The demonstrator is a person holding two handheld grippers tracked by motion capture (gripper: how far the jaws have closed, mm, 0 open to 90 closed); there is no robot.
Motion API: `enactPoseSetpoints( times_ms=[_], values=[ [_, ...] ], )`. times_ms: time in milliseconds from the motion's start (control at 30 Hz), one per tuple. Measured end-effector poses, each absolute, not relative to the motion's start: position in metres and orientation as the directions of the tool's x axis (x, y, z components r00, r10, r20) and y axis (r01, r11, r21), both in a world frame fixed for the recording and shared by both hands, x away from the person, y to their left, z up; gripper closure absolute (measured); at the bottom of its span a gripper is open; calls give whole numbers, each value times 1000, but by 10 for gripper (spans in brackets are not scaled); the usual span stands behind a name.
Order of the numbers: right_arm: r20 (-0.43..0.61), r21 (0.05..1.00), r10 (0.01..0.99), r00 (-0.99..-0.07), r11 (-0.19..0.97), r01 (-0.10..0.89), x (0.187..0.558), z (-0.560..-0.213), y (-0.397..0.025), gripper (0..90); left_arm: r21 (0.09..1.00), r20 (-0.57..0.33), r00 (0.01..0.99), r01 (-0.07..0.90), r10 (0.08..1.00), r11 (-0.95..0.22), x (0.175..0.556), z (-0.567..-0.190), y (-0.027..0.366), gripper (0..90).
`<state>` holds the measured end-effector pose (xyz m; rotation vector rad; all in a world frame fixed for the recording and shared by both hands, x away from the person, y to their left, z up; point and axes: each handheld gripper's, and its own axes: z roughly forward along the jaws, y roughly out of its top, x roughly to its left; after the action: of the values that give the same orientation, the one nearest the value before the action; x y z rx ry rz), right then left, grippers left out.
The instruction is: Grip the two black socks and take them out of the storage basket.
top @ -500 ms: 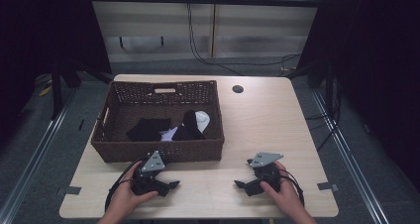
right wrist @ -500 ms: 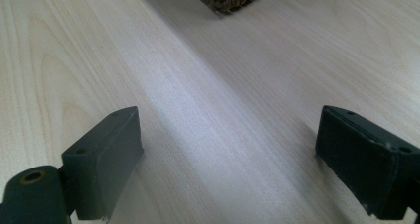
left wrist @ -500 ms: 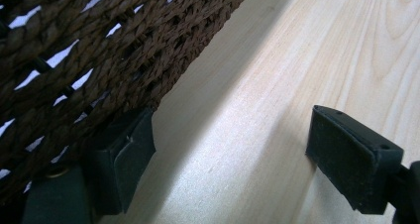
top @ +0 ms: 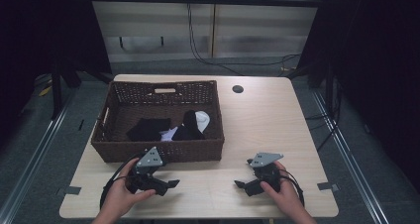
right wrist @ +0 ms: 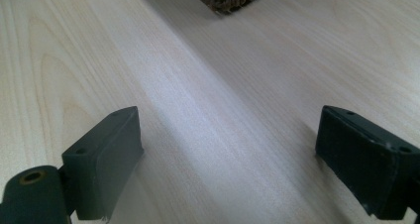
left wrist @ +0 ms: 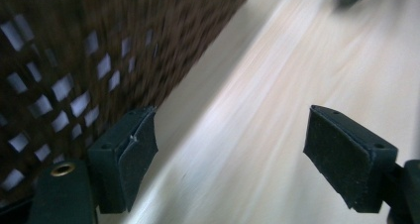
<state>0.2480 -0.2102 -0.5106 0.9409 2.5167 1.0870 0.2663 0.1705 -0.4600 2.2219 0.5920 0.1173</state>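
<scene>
A pale wood-grain table (top: 257,120) with rounded corners carries a dark brown woven basket (top: 163,152) on its left half, and a small round black hole (top: 237,89) sits near its far edge, right of the basket.

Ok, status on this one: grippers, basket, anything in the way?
Left hand-held gripper open, right hand-held gripper open, both empty. Wicker basket holds dark and white clothes, untouched. Table between them bare.
</scene>
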Motion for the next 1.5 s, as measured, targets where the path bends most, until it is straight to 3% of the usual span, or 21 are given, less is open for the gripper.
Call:
enactPoseSetpoints(
  times_ms=[433,667,1067,1500],
  values=[
    [29,719,646,-763,517,465,247,-510,-210,99,745,-98,888,365,449,-558,284,-370,180,197],
    [29,719,646,-763,517,465,247,-510,-210,99,709,-87,869,397,487,-583,311,-347,182,195],
    [29,719,646,-763,516,465,248,-510,-210,99,662,-51,815,460,577,-592,365,-348,188,204],
    [31,720,648,-761,514,467,247,-510,-210,99,615,-66,727,569,684,-546,426,-385,197,212]
  ],
)
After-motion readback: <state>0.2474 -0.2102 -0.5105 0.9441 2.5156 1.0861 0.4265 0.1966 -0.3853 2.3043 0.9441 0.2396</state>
